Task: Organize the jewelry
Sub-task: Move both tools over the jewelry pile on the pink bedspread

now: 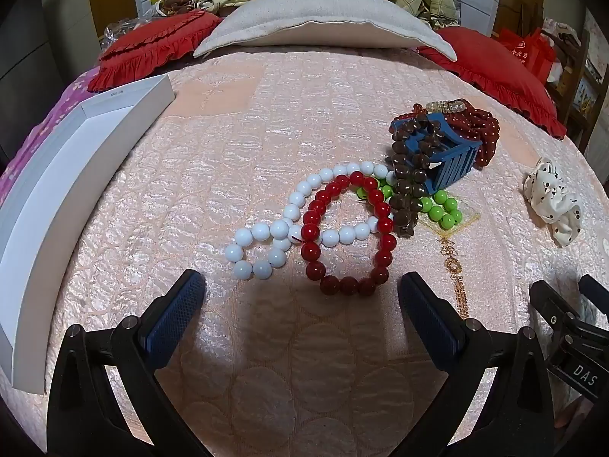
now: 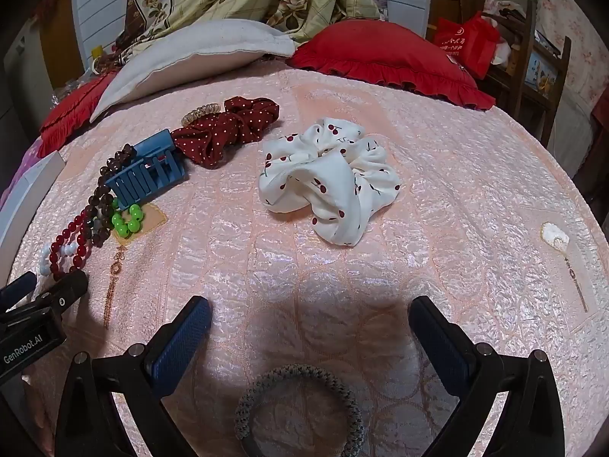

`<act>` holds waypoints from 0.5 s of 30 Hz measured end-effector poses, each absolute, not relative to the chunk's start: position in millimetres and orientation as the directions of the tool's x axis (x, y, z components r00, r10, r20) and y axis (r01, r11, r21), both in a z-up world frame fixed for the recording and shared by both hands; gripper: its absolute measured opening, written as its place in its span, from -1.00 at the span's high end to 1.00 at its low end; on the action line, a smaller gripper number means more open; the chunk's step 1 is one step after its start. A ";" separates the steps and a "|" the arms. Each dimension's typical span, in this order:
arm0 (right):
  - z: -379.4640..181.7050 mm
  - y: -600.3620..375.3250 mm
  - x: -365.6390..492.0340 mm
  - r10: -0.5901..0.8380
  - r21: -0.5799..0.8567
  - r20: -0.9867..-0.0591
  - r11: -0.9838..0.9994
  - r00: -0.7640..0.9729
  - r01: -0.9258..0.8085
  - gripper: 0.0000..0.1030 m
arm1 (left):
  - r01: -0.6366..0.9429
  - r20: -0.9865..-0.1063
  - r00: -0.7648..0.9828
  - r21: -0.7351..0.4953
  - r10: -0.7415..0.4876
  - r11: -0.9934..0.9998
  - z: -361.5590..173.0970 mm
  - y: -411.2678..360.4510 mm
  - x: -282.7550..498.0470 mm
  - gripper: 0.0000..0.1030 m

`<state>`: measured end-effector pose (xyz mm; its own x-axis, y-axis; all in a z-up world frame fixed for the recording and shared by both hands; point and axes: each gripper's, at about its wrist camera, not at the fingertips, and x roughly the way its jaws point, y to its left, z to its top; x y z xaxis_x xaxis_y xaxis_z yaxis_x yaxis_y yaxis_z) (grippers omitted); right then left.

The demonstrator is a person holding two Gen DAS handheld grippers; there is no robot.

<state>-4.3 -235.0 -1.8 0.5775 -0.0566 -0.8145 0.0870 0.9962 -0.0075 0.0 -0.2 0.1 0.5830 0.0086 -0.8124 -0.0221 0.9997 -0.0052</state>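
Both tongs are standing released over the pink bed cover [image 1: 266, 122]. The left tongs [image 1: 300, 297] are hovering just before the red bead bracelet [image 1: 350, 236], which is lying across the white bead bracelet [image 1: 297, 217]. The brown bead string [image 1: 409, 179] is hanging over the blue hair claw [image 1: 453, 160]. The right tongs [image 2: 310, 327] are hovering over the grey hair tie [image 2: 300, 403], with the cherry scrunchie [image 2: 331, 179] further toward the pillows. A white box [image 1: 64, 175] is lying along the bed's left edge.

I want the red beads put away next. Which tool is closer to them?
Probably the left tool: it is open, right in front of the red bead bracelet. The right tool faces the white cherry scrunchie.
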 end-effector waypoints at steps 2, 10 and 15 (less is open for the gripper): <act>-1.8 -235.0 -4.4 -0.057 -0.008 -0.814 0.996 0.578 0.087 -1.00 | -0.022 -0.812 0.583 -0.006 0.008 1.000 0.1 -0.2 -0.1 -0.99; -1.3 -236.6 -0.7 -0.034 -0.007 -0.826 0.999 0.563 0.051 -1.00 | 0.015 -0.830 0.557 -0.013 -0.020 1.000 2.2 3.2 -15.7 -0.99; -0.2 -234.3 -8.6 -0.047 -0.008 -0.840 0.997 0.541 0.075 -1.00 | 0.023 -0.831 0.555 -0.005 -0.017 1.000 2.0 8.2 -47.6 -0.99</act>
<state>-8.6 -234.3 -0.2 0.5411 -0.0469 -0.8396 0.0747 0.9972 -0.0076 -47.6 8.2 2.0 0.5555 -0.0169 -0.8314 0.0233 0.9997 -0.0048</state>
